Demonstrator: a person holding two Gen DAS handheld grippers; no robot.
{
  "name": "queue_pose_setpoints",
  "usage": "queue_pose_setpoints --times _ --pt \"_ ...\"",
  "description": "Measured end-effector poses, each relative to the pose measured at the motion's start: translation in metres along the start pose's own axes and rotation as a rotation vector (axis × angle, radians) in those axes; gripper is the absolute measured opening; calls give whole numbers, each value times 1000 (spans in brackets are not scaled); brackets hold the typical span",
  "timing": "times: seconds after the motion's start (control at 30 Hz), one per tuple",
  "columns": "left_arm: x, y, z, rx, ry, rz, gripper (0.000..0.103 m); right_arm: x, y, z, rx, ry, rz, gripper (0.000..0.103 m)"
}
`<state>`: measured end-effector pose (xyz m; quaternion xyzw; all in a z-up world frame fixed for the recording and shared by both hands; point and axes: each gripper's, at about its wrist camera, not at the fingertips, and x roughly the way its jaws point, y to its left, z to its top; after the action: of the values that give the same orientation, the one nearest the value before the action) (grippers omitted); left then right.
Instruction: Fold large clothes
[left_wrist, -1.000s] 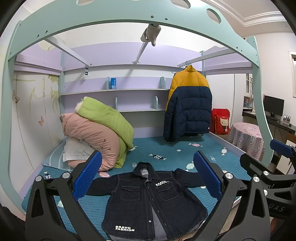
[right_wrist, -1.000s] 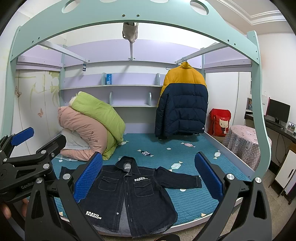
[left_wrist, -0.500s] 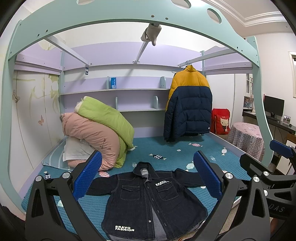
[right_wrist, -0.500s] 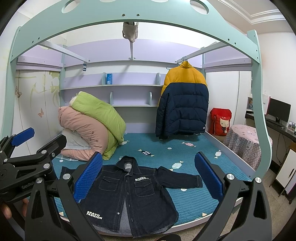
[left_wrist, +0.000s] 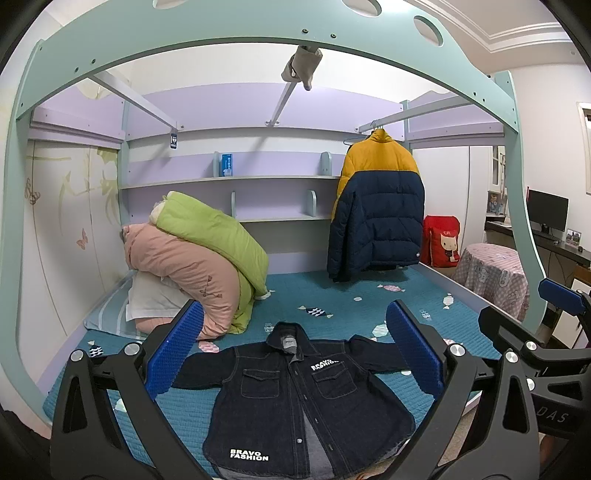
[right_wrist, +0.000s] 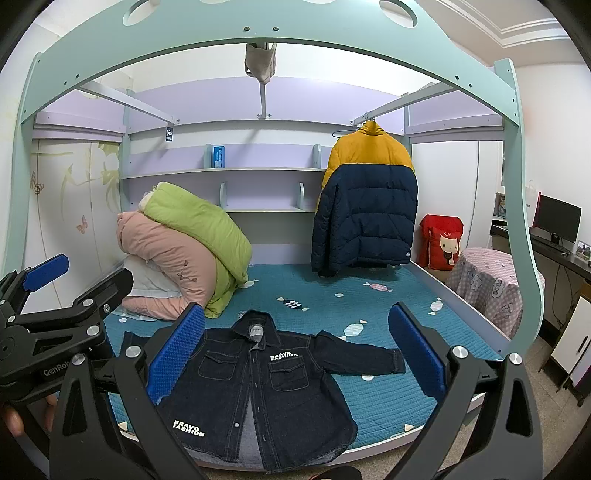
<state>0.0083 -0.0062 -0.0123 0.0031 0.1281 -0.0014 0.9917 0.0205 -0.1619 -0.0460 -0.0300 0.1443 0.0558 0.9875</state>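
Note:
A dark denim jacket (left_wrist: 295, 398) lies flat, front up and sleeves spread, at the near edge of the teal bed (left_wrist: 351, 295); it also shows in the right wrist view (right_wrist: 258, 387). My left gripper (left_wrist: 295, 347) is open and empty, held in the air before the jacket, apart from it. My right gripper (right_wrist: 295, 347) is open and empty too, at a similar distance. The right gripper's body (left_wrist: 535, 354) shows at the right of the left view; the left gripper's body (right_wrist: 55, 325) shows at the left of the right view.
Rolled pink and green quilts (left_wrist: 195, 258) lie at the bed's far left. A yellow and navy puffer coat (left_wrist: 376, 214) hangs at the back right. A teal bunk frame (left_wrist: 295, 33) arches overhead. A pink covered table (right_wrist: 487, 280) stands beside the bed at right.

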Motion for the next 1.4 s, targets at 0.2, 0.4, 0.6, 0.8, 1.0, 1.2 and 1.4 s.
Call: queue_pose_setpoints --times 0.2,0.4,0.6,0.8,1.0,1.2,1.4 --pt "0 0 0 0 0 0 99 0 0 -1 1 0 0 96" --pt "0 0 0 0 0 1 99 0 0 -1 1 0 1 96" --pt "1 0 -1 2 1 1 99 1 1 -2 2 3 2 96" --pt "4 4 -6 3 9 3 99 2 2 -6 4 9 6 96" --pt "13 4 -13 15 22 17 99 13 2 -10 17 25 23 96" --pt "34 11 -23 25 64 42 99 37 1 -13 35 70 58 96" --pt "69 22 -32 18 124 56 99 75 9 -21 54 138 96 96"
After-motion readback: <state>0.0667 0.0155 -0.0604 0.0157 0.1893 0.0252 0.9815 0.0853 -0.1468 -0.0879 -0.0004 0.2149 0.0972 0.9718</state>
